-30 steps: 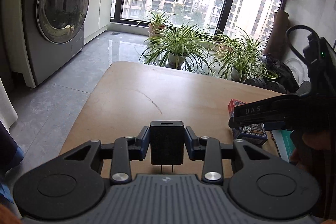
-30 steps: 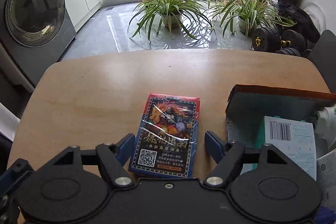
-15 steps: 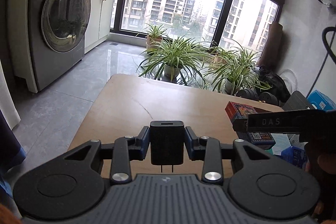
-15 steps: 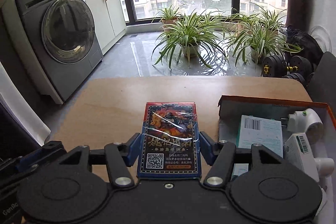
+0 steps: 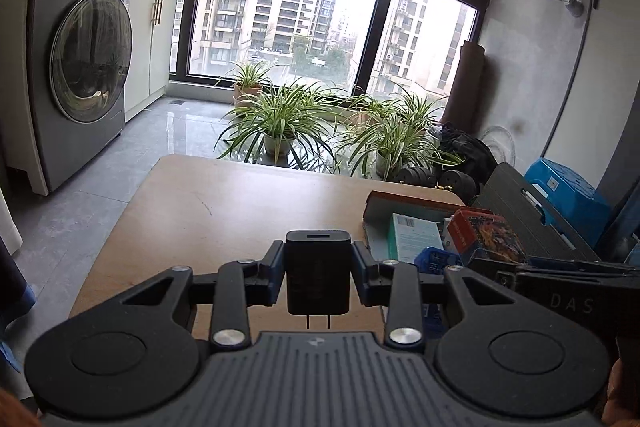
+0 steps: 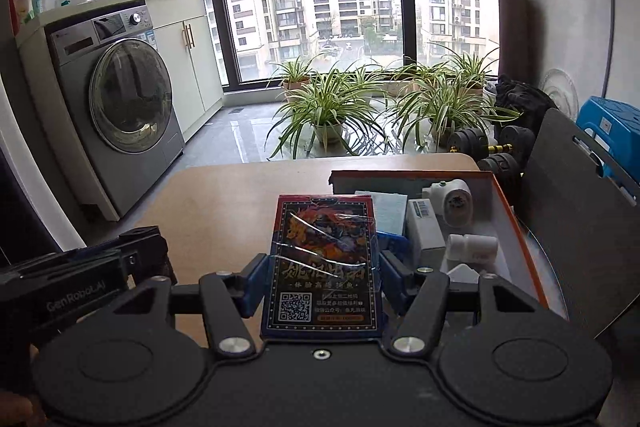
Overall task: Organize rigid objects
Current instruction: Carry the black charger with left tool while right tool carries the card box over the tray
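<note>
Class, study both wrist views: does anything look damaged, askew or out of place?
One oddity: the card box in the right gripper has torn, wrinkled cellophane across its front. The charger sits straight in the left gripper.

"DAS" marks the right claw; "GenRoboLAI" the left claw.

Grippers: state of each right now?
Left gripper: shut on charger.
Right gripper: shut on card box.

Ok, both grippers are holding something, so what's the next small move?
Probably carry the card box in the right gripper forward over the open box and lower it in; other items already lie there. The left gripper waits with the charger.
</note>
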`<state>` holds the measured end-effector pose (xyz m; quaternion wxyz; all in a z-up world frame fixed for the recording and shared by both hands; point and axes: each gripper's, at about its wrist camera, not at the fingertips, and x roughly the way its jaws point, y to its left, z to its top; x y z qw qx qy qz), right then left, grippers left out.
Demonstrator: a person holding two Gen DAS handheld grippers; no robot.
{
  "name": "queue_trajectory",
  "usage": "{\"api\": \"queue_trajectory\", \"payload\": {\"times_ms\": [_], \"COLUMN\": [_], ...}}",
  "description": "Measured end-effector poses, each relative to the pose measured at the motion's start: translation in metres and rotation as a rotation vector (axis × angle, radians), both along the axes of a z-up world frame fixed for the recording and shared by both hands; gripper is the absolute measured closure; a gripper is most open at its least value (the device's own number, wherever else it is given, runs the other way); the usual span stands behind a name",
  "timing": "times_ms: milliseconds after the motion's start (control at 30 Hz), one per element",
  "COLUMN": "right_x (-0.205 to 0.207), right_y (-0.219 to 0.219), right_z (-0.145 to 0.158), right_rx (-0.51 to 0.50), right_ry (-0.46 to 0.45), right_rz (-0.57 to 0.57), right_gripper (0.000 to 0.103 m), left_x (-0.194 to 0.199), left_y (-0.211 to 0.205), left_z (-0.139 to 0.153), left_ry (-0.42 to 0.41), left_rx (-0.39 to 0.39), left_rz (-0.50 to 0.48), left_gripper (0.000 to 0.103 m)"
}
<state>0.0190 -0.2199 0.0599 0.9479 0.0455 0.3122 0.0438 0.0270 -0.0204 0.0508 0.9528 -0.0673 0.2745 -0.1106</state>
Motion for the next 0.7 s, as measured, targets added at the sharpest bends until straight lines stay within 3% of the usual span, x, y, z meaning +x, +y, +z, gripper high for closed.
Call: {"api": "queue_trajectory", "payload": {"times_ms": [300,700], "right_x": [-0.053,-0.083], "right_y": [-0.051,-0.094], "right_z": [-0.002,-0.011], "right_rx": [-0.014,-0.013], "right_ry": [-0.022,-0.035], "right_rz": [-0.099,-0.191], "right_gripper": [0.032,0.032], "left_x": [-0.031,-0.051], "left_y": [-0.043,-0.083], "left_z": [-0.001,-0.011], "left_ry": [-0.003,0.012], "left_rx": [0.0,0.009], "left_rz": [-0.093,-0.187], "left_gripper": [0.067,0.067]}}
